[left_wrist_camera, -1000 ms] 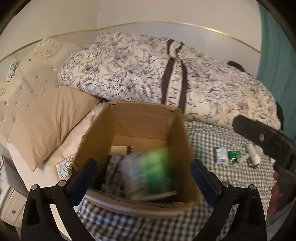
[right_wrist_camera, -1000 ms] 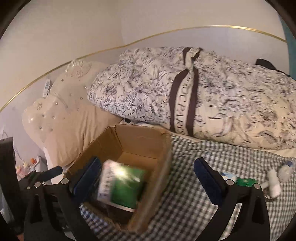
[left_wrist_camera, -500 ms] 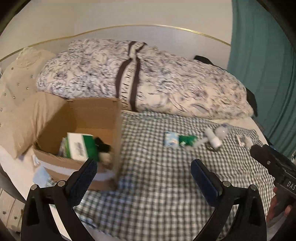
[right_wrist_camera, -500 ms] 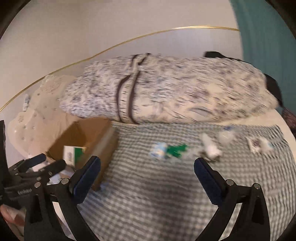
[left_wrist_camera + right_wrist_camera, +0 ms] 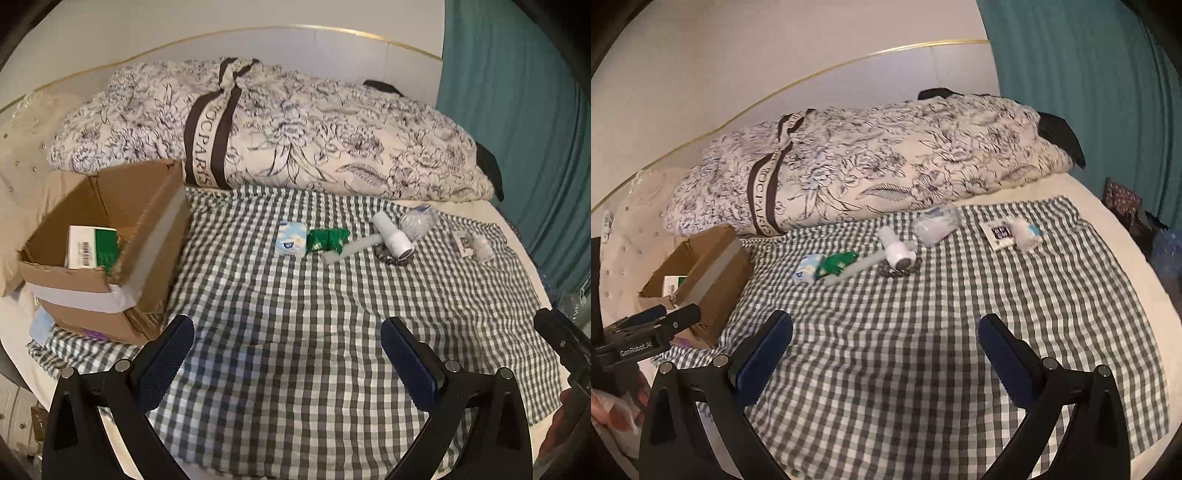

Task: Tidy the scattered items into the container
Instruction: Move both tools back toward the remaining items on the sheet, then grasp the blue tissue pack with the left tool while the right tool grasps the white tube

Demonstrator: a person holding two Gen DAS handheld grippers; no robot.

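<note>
Dim, warm indoor light, soft and even, with no hard glare. Both fisheye views bend the straight gold trim line [image 5: 369, 35] into a curve (strongest near the black corner vignettes). Faint shadows fall on the checked cloth [image 5: 923, 350]. Focus is slightly soft and grainy.

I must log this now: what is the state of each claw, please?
Left claw: open, holding nothing, above the checked cloth.
Right claw: open, holding nothing, above the same cloth.
</note>
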